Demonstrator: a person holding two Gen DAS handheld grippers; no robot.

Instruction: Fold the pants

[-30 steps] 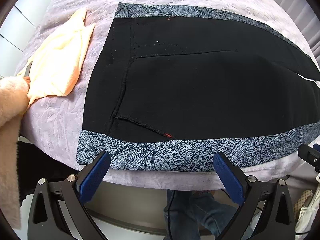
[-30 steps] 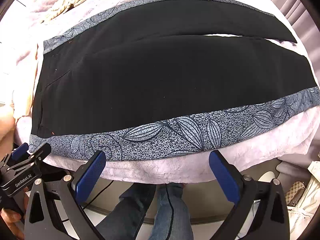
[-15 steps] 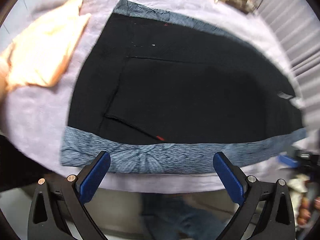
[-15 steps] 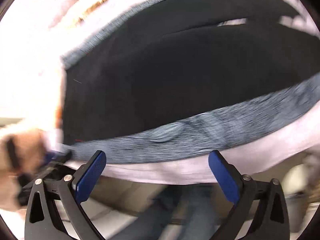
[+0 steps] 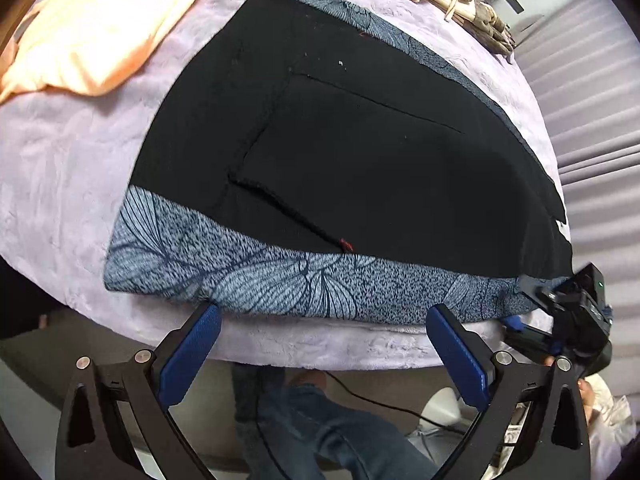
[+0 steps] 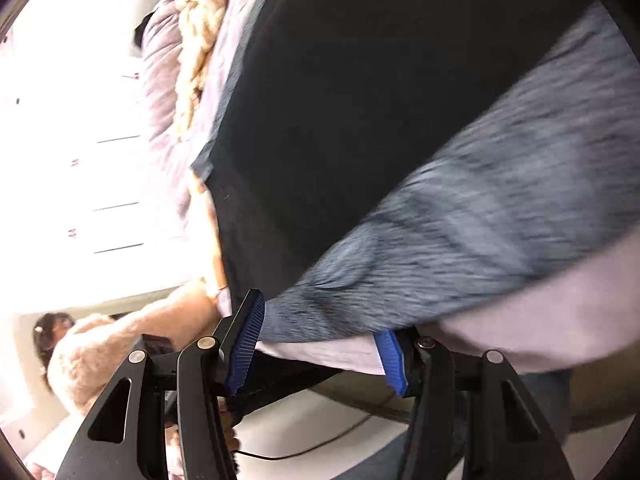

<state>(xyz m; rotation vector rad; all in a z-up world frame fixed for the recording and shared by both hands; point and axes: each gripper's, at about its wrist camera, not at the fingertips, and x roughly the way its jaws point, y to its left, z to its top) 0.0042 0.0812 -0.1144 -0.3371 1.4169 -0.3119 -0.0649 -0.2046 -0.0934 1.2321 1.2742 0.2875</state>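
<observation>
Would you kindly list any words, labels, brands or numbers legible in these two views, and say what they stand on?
None can be read.
Right hand-held gripper: its black body shows no legible marking.
Pants: leaf print and red stitches only, no lettering.

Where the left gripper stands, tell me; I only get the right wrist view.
Observer: The left gripper is open, its blue-padded fingers at the near edge of the black pants with grey-blue leaf-print side bands, with nothing between them.
Operator: Report what lies beside the pants.
Observer: A crumpled peach cloth lies on the lavender plush blanket, apart from the waist end.
Operator: Give me a landmark near the fingers.
Observer: A slanted pocket slit ends in a red stitch just above the near band.
</observation>
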